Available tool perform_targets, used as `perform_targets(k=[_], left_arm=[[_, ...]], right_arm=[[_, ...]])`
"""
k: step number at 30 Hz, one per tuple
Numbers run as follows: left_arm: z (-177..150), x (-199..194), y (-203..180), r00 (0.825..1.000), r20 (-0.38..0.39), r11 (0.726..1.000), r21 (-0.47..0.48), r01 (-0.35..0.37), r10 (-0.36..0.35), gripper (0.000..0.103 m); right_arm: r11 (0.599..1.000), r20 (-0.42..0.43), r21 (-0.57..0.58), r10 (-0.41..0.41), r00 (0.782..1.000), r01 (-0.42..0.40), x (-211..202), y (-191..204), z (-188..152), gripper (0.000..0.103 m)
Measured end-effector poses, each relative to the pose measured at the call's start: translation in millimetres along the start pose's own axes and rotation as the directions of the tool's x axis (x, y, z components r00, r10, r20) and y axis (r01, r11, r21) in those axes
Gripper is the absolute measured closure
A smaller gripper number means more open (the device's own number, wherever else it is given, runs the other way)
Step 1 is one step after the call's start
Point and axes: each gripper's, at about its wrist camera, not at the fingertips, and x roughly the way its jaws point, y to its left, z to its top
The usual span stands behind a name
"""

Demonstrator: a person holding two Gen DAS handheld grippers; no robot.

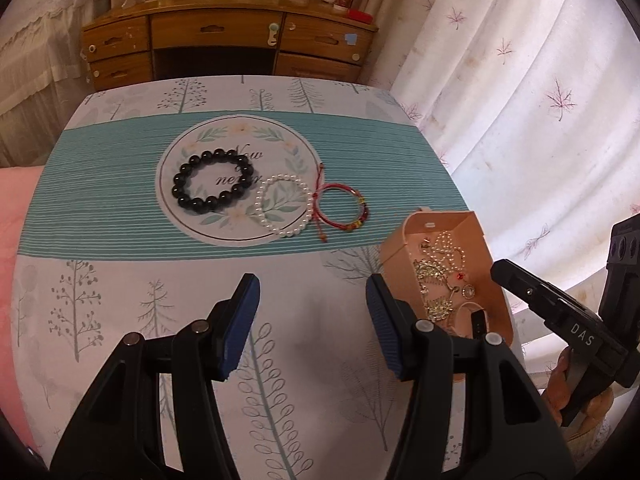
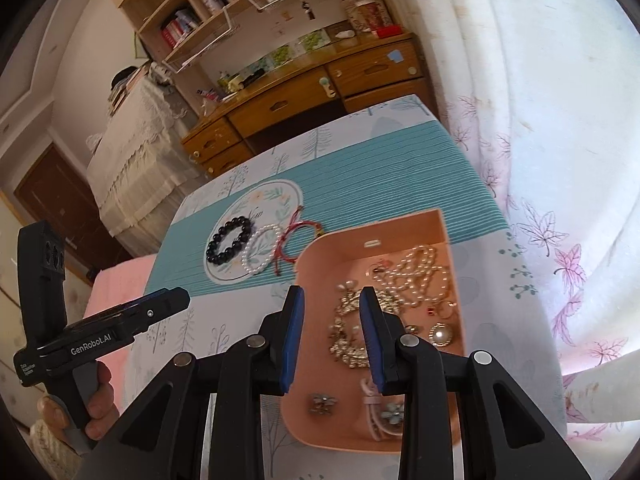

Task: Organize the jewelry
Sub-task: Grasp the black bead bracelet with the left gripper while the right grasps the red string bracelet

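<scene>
Three bracelets lie in a row on the round printed mat: a black bead bracelet (image 1: 180, 180) (image 2: 212, 246), a white pearl bracelet (image 1: 260, 200) (image 2: 246, 258) and a red cord bracelet (image 1: 360, 204) (image 2: 304, 226). To their right stands a peach open box (image 1: 412, 232) (image 2: 380, 220) holding a pearl necklace (image 2: 416, 272), a gold chain (image 2: 352, 344), a round pearl brooch (image 2: 440, 336) and flower clips (image 2: 322, 404). My left gripper (image 1: 312, 284) is open over bare cloth, short of the bracelets. My right gripper (image 2: 331, 296) hangs above the box, jaws apart and holding nothing.
A patterned cloth with a teal stripe (image 1: 100, 184) covers the table. A wooden desk with drawers (image 1: 224, 40) stands behind it and a white curtain (image 1: 520, 100) hangs to the right. A pink cushion (image 1: 16, 220) borders the left edge. A hand (image 2: 96, 400) grips the left tool.
</scene>
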Motion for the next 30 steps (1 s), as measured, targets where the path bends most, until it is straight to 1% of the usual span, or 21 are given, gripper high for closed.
perform_targets(k=[5,9,14,17,20,22,24,25,27,28,30], left_arm=[[1.1,-2.5,25.5,0.999,-0.006,0.999,-0.034,-0.032,0.032,0.051],[11.0,-2.2,46.8,0.998,-0.016,0.997,-0.053,-0.06,0.059,0.051],[38.3,6.0,69.8,0.993,-0.048,0.993,-0.039,-0.109,0.107,0.051],[59.7,16.8,81.3,0.989,-0.079,0.991,-0.026,-0.128,0.125,0.051],[81.0,36.8,89.2,0.982,-0.14,0.991,-0.009,-0.132,0.129,0.051],[92.5,49.4,94.1,0.976,-0.165,0.99,-0.004,-0.142,0.14,0.051],[104.6,65.1,99.3,0.969,-0.187,0.987,0.001,-0.162,0.16,0.051],[108.7,72.8,101.8,0.966,-0.198,0.985,0.003,-0.172,0.169,0.051],[114.6,87.6,106.8,0.958,-0.219,0.982,0.001,-0.19,0.186,0.051],[117.0,95.1,109.5,0.954,-0.232,0.981,0.002,-0.196,0.191,0.051],[120.1,109.8,115.5,0.945,-0.255,0.977,-0.007,-0.212,0.203,0.051]], right_arm=[[0.998,-0.021,-0.062,0.005,1.0,-0.006,9.0,27.1,-1.6,0.074],[0.994,-0.039,-0.113,-0.011,0.999,0.006,18.2,45.5,8.3,0.074],[0.982,-0.092,-0.183,-0.056,0.994,0.038,38.1,67.4,39.3,0.074],[0.978,-0.152,-0.203,-0.086,0.985,0.054,59.4,74.1,64.7,0.074],[0.98,-0.232,-0.193,-0.098,0.968,0.053,89.4,73.8,92.0,0.074],[0.983,-0.296,-0.174,-0.112,0.949,0.062,114.5,72.2,107.1,0.074],[0.982,-0.356,-0.181,-0.12,0.927,0.058,136.5,71.8,114.9,0.074],[0.98,-0.392,-0.188,-0.135,0.91,0.065,151.0,72.5,118.0,0.074],[0.978,-0.434,-0.194,-0.158,0.887,0.079,171.9,68.2,118.4,0.074],[0.976,-0.458,-0.199,-0.171,0.872,0.087,183.0,67.0,119.1,0.074],[0.971,-0.468,-0.207,-0.202,0.86,0.115,196.9,64.8,119.4,0.074]])
